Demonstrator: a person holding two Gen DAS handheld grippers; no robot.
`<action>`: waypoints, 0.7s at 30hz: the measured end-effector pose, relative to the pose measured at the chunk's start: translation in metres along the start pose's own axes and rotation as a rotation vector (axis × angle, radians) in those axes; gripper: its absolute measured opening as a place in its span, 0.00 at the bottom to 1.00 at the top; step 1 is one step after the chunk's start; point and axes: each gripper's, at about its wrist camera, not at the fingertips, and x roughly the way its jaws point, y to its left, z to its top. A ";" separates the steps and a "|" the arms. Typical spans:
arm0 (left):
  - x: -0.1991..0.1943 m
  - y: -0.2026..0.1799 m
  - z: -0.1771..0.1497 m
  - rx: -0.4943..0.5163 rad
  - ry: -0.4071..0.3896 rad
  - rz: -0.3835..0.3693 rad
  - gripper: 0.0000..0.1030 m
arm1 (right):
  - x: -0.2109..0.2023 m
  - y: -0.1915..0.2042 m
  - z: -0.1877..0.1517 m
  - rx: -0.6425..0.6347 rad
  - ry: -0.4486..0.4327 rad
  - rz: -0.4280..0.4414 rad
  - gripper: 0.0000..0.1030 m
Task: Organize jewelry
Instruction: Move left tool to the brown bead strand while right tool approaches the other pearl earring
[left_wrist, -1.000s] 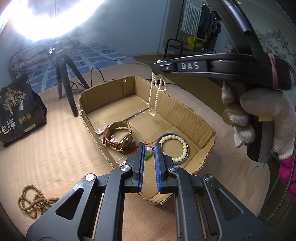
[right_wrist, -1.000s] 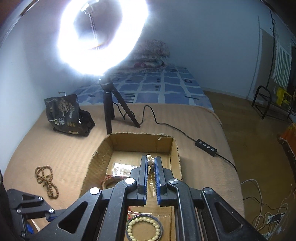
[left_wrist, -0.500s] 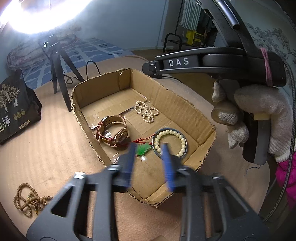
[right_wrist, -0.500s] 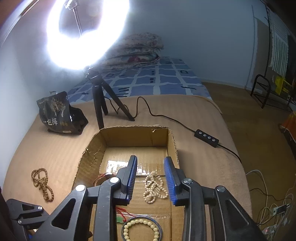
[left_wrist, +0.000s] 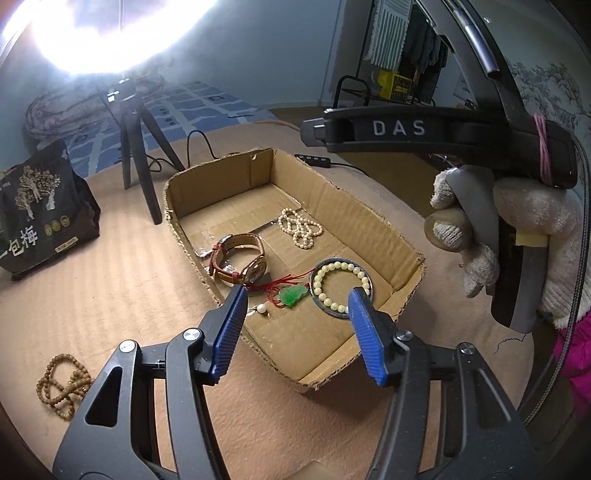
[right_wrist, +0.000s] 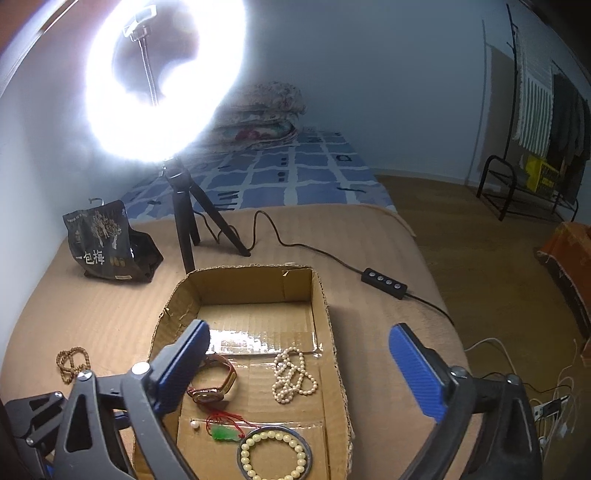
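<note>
Released since the earlier frame, our pearl necklace (right_wrist: 293, 376) lies inside the cardboard box (right_wrist: 325, 306); left gripper (left_wrist: 295, 332) and right gripper (right_wrist: 306, 369) are opening, empty, clearing for the wooden beads (left_wrist: 62, 386).

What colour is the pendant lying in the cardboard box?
Green, on a red cord; the pendant shows best in the left wrist view.

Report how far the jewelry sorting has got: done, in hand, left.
Done: the pearl necklace, watch, green pendant and bead bracelet lie in the cardboard box. In hand: nothing; the left gripper and right gripper are both opening, empty. Left: the brown bead strand lies on the blanket outside the box.
</note>
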 end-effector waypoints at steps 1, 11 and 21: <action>-0.003 0.000 -0.001 -0.001 -0.003 0.004 0.57 | -0.002 0.001 0.000 -0.001 0.000 -0.003 0.97; -0.032 0.014 -0.011 0.000 -0.015 0.028 0.57 | -0.028 0.010 -0.004 0.006 -0.019 -0.021 1.00; -0.075 0.059 -0.027 -0.019 -0.047 0.104 0.57 | -0.060 0.030 -0.015 -0.005 -0.052 0.012 1.00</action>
